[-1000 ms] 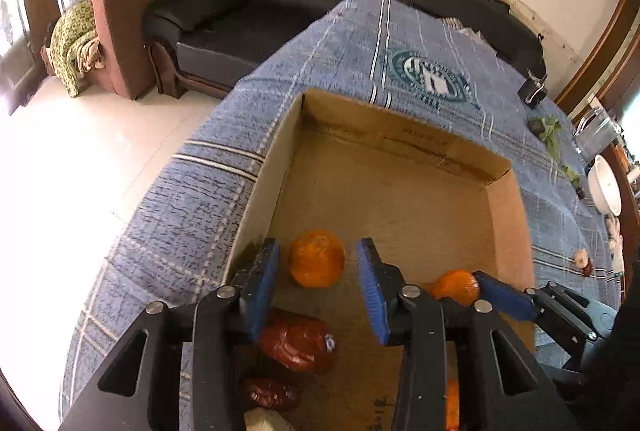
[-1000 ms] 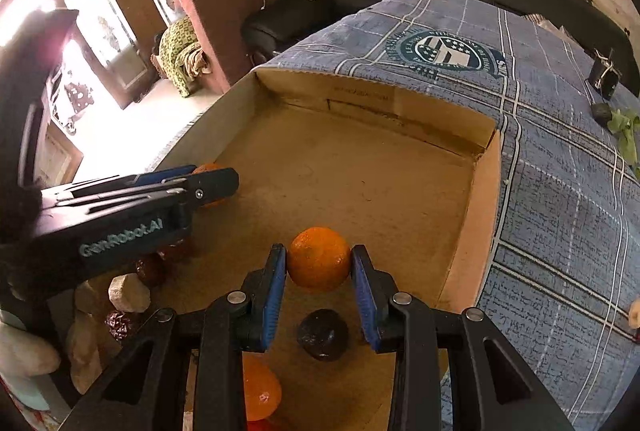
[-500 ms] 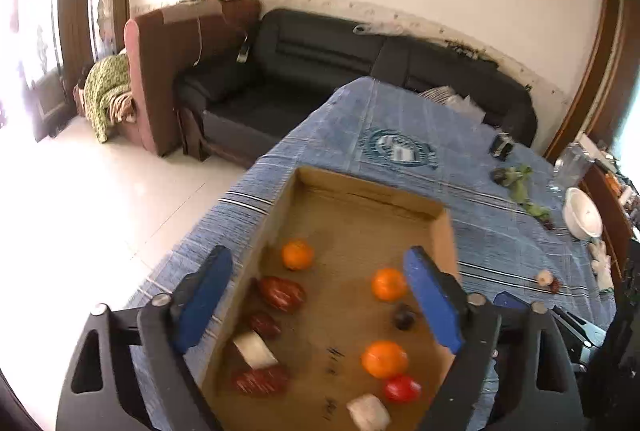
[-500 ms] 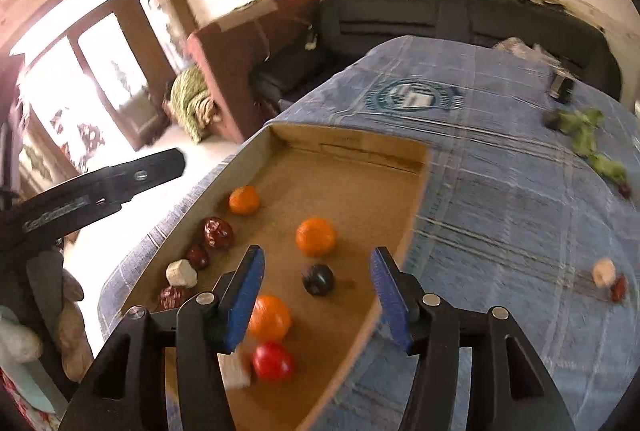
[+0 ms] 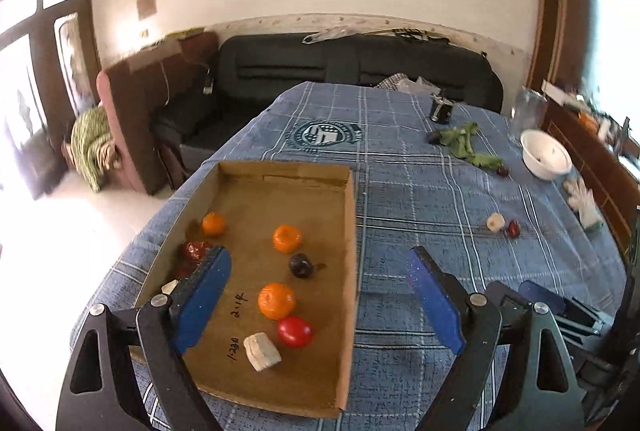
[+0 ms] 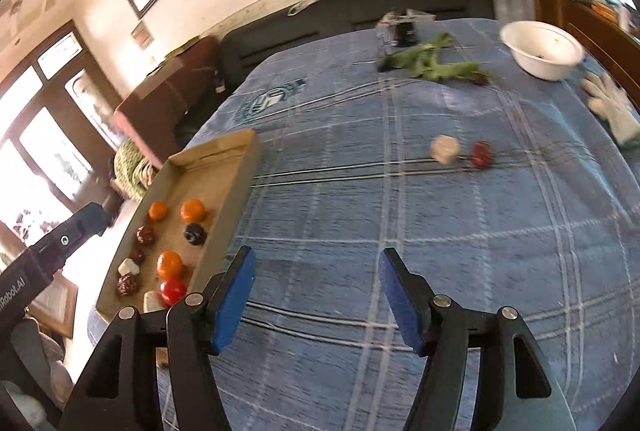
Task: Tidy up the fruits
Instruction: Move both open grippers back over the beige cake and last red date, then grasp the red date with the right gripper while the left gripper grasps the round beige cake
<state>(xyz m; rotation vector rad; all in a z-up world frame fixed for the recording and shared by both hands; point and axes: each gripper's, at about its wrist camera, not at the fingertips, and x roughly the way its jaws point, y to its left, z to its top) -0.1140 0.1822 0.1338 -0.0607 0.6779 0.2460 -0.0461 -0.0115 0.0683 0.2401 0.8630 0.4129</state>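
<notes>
Both tongs stand apart with nothing between them: the left tongs (image 5: pixel 320 295) hang over the cardboard box (image 5: pixel 350 231), the right tongs (image 6: pixel 316 291), whose jaws have just been opening, over the blue checked surface (image 6: pixel 440 231). Oranges (image 5: pixel 286 238), a tomato (image 5: pixel 295 331) and dark fruits lie in the box; a white piece (image 6: pixel 443 148) and a red fruit (image 6: pixel 481 154) lie on the surface.

You're looking at a matt brown cardboard tray (image 5: pixel 347 231), a woven checked cloth (image 6: pixel 440 231), a glossy red tomato (image 5: pixel 295 331), and a smooth white bowl (image 6: pixel 540 51) that's gleaming
</notes>
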